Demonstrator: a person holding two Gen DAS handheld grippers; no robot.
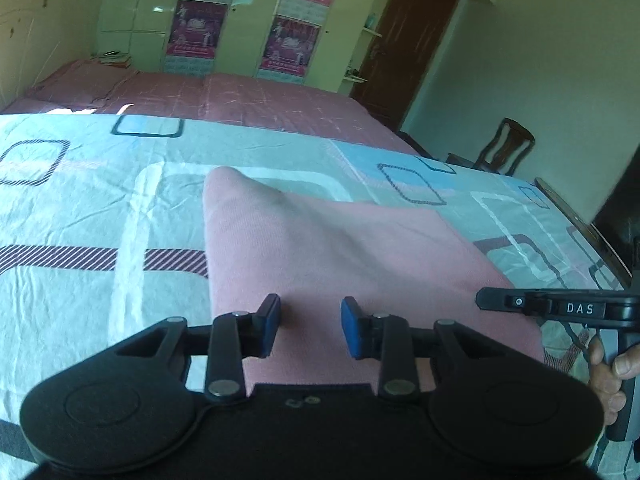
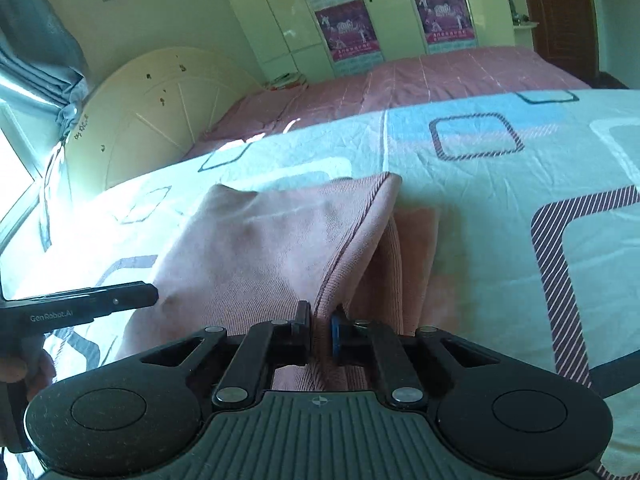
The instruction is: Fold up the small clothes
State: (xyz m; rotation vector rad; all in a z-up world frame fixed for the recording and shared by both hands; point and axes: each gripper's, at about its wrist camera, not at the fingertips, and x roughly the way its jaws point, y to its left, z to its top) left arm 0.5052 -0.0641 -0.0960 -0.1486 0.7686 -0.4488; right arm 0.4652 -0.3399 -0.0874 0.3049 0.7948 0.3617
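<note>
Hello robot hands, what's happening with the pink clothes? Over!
Left gripper open above pink garment. Right gripper shut on garment's hemmed edge, lifting it off patterned bedsheet. Nothing in the way.

Your left gripper [image 1: 308, 326] hovers over the near edge of the pink garment [image 1: 340, 248], its blue-padded jaws spread apart with nothing between them. Your right gripper [image 2: 320, 326] sits at that garment's hemmed edge, jaws pinched tight on the fabric fold, lifting it.
</note>
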